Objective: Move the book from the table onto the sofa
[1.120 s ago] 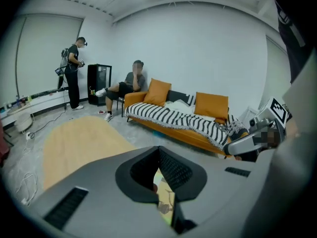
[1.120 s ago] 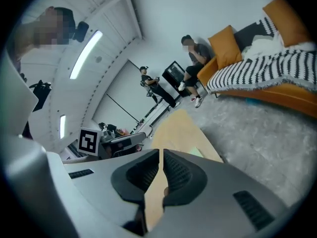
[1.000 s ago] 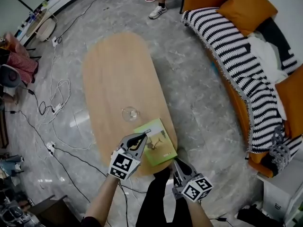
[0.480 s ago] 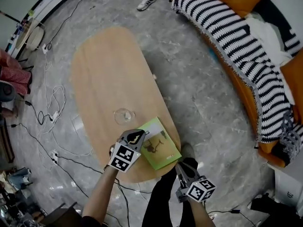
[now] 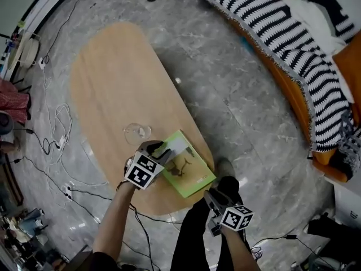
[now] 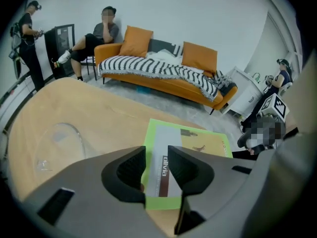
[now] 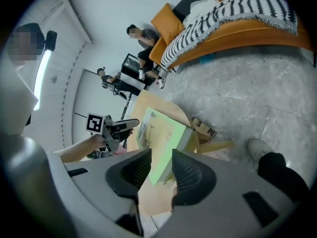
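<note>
Your left hand-held gripper (image 5: 158, 149) and right hand-held gripper (image 5: 211, 196) had just been opening; both stood spread at the green book (image 5: 189, 174), ungripped on the desk (image 5: 113, 78)

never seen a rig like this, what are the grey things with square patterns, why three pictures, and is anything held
There is no robot: a person holds a two-jaw gripper in each hand. The head view looks down from a camera on their head and shows the left gripper and right gripper, each bearing a cube of square markers. The other two pictures come from cameras riding on each gripper, looking along its jaws. On the table lie a green book and a glass; an orange sofa stands nearby. Both grippers' jaws have just been opening and stand apart. The book shows through each gap, but no pad presses on it, so nothing is held.
</note>
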`<state>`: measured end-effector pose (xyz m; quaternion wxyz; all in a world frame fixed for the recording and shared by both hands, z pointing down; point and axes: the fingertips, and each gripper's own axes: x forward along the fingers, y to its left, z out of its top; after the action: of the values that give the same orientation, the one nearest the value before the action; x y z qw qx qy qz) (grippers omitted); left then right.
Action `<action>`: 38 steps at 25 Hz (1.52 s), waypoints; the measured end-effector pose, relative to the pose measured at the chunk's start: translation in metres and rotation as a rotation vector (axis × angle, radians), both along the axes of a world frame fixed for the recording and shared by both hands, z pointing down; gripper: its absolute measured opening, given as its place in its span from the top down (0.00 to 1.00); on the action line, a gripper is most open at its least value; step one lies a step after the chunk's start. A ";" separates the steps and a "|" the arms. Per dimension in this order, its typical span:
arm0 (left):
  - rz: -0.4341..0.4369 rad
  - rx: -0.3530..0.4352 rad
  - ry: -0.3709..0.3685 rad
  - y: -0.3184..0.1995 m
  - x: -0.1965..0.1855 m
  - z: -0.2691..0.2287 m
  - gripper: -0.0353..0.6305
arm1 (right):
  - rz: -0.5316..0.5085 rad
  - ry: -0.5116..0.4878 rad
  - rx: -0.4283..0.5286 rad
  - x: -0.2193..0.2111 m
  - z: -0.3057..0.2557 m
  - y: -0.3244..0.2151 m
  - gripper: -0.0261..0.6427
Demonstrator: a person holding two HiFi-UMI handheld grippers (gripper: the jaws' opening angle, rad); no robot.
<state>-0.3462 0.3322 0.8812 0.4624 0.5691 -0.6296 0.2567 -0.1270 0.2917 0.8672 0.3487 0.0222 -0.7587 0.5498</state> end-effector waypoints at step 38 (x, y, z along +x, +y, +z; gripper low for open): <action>0.157 -0.117 0.229 -0.024 0.083 0.034 0.60 | 0.225 -0.200 -0.218 0.019 0.065 -0.027 0.64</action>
<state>-0.2632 0.3077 0.9148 0.5421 0.6143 -0.5101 0.2619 -0.1083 0.2649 0.9324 0.2082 0.0142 -0.7183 0.6637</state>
